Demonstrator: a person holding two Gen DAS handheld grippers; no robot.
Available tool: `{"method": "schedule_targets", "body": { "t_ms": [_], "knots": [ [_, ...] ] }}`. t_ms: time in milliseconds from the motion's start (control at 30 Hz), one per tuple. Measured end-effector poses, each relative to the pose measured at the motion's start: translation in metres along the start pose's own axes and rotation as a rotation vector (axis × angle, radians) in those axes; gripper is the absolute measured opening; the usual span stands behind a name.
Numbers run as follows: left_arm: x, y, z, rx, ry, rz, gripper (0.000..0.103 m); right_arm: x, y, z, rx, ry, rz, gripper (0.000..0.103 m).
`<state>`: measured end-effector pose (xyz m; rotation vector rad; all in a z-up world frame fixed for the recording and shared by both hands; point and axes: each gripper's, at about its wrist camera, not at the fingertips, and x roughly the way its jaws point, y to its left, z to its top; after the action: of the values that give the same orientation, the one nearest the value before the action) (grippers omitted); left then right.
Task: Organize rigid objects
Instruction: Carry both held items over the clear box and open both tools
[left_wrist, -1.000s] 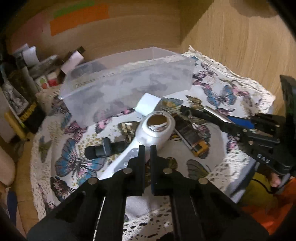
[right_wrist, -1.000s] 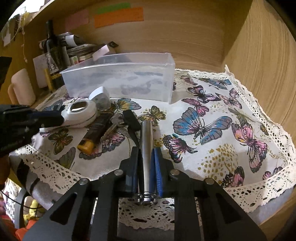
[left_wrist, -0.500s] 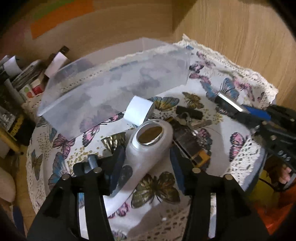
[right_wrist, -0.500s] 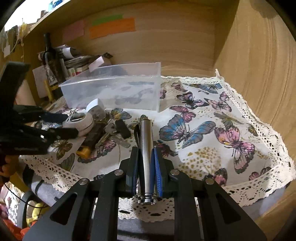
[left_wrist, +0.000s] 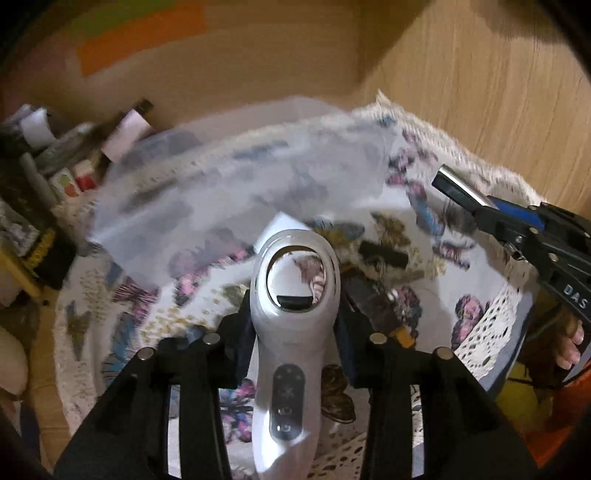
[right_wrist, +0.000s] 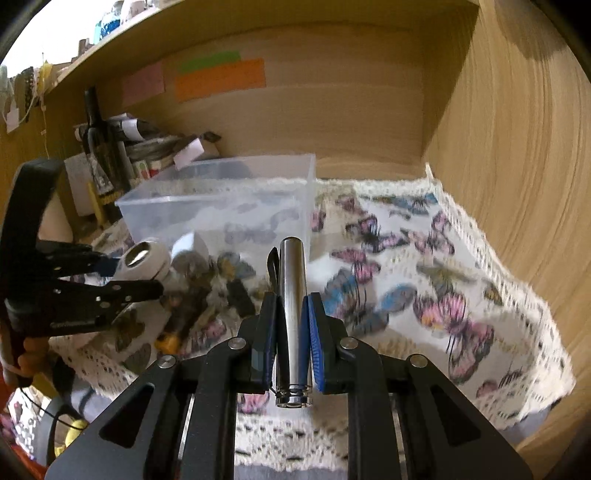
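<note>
My left gripper (left_wrist: 295, 314) is shut on a white handheld device with a round mirrored head (left_wrist: 293, 295) and holds it above the butterfly tablecloth (left_wrist: 461, 314); it also shows in the right wrist view (right_wrist: 142, 262). My right gripper (right_wrist: 291, 317) is shut on a silver metal cylinder (right_wrist: 291, 295), lifted over the cloth; it shows at the right of the left wrist view (left_wrist: 458, 188). A clear plastic bin (right_wrist: 229, 199) stands behind both. Small items stay on the cloth: a black and yellow lighter (right_wrist: 177, 325), a black clip (left_wrist: 382, 254), a white tape roll (right_wrist: 192, 243).
Bottles and boxes (right_wrist: 107, 155) crowd the back left of the wooden shelf. A wooden side wall (right_wrist: 517, 147) closes the right. The lace cloth edge (right_wrist: 406, 428) hangs over the front.
My left gripper has opened, moved around the white device, shut on it and lifted it. My right gripper has risen with the metal cylinder toward the bin.
</note>
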<state>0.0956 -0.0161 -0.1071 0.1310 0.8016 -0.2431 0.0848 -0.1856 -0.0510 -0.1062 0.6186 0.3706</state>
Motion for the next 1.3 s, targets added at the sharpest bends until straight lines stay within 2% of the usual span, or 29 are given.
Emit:
{"method": "schedule_targets", "body": {
  "t_ms": [367,633,733,933,1300],
  "knots": [
    [-0.060,0.040,0.030,-0.108,-0.187,0.057,0.038,-0.005,0.005,0.066,-0.030,-0.118,0.053,0.015],
    [-0.081,0.070,0.070,-0.133,-0.286,0.116,0.038,0.002,0.013,0.114,-0.066,-0.182,0.063,0.015],
    [-0.078,0.084,0.088,-0.141,-0.295,0.125,0.038,0.014,0.016,0.129,-0.069,-0.187,0.068,0.015],
    [-0.053,0.097,0.115,-0.133,-0.272,0.157,0.038,0.052,0.024,0.143,-0.080,-0.136,0.100,0.015],
    [0.013,0.097,0.138,-0.056,-0.205,0.153,0.038,0.118,0.020,0.131,-0.085,0.027,0.111,0.015]
  ]
}}
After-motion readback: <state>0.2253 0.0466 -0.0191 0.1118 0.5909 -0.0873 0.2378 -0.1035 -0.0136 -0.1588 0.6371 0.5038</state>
